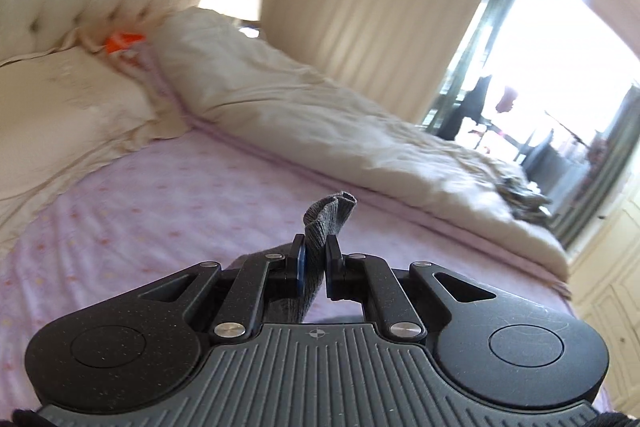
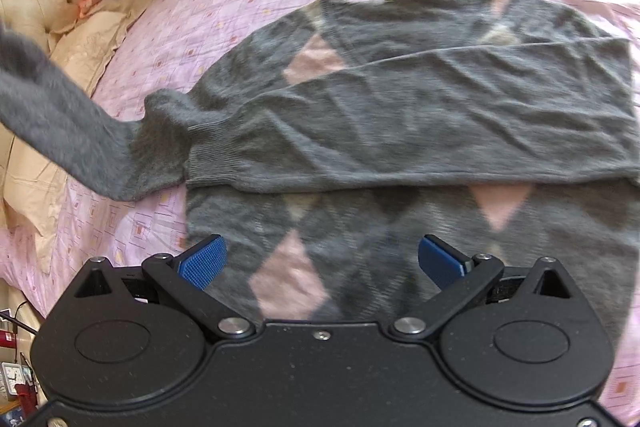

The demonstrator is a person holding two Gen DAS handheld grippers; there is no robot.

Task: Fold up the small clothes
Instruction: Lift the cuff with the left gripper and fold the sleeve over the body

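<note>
L gripper [image 1: 316, 247] pinched tight on grey sleeve cuff [image 1: 326, 219]; R gripper [image 2: 322, 259] spread wide.

Sweater [image 2: 400, 115], pillows [image 1: 60, 99] on bed [image 1: 180, 195]

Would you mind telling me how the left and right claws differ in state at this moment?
The left claw is shut on a grey sleeve cuff, lifted above the pink sheet; the right claw is open, holding nothing, over the grey sweater. Both have blue pads.
</note>
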